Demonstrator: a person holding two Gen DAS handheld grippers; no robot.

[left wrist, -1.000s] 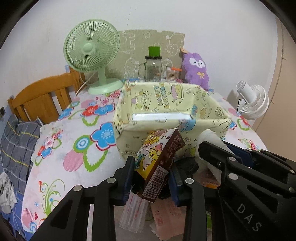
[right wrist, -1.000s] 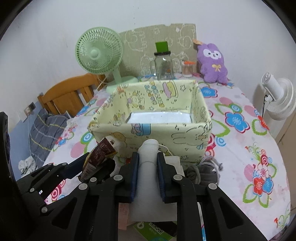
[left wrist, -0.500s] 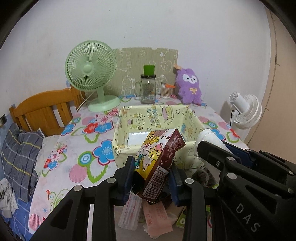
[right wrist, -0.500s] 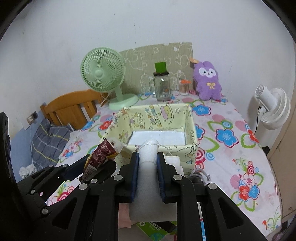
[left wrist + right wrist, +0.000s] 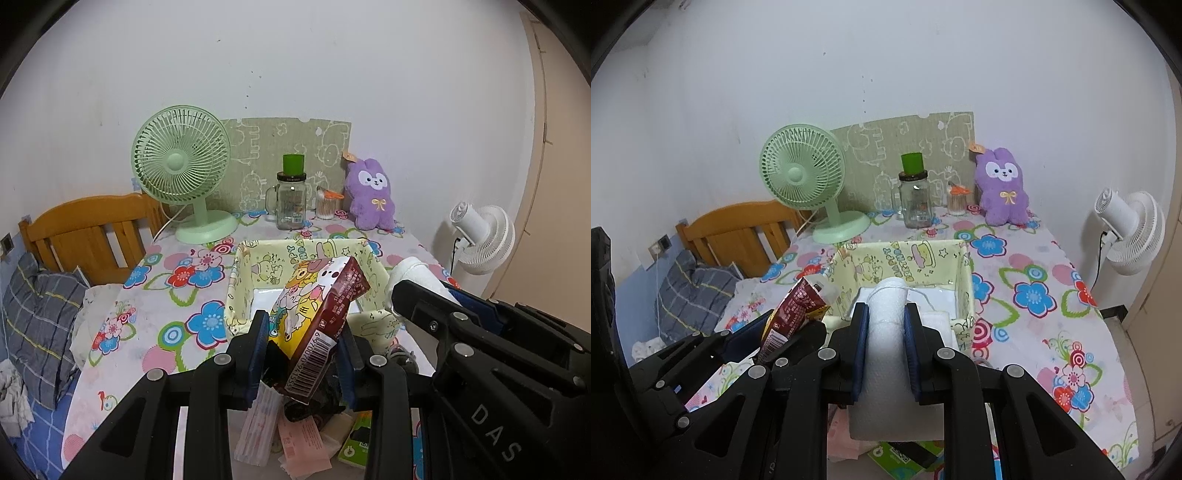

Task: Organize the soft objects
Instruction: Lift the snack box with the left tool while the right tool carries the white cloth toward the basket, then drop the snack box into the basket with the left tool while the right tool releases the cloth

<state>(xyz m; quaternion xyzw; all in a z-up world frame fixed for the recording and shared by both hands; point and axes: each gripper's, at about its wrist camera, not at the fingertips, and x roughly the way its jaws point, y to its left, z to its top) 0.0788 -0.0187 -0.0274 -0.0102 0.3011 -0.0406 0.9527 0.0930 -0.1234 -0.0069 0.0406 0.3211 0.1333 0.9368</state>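
My left gripper (image 5: 301,332) is shut on a brown and yellow cartoon snack pack (image 5: 317,314), held tilted above the near side of the yellow fabric storage box (image 5: 236,291). My right gripper (image 5: 886,321) is shut on a rolled white cloth (image 5: 886,354), held above the same box (image 5: 962,280). The box's white floor (image 5: 938,295) shows bare. Each gripper shows in the other's view: the right one (image 5: 461,325) beside the pack, the left one (image 5: 713,354) with the pack (image 5: 792,314).
Loose packets and papers (image 5: 291,439) lie on the floral tablecloth (image 5: 1034,295) below the grippers. A green fan (image 5: 184,170), a glass jar (image 5: 290,201), a cotton-swab pot (image 5: 327,206) and a purple plush rabbit (image 5: 371,195) stand at the back. A white fan (image 5: 480,240) stands right, a wooden headboard (image 5: 85,232) left.
Both grippers have lifted and drawn back from the box while keeping hold of the pack and the cloth roll; the box now looks smaller and lower in both views.
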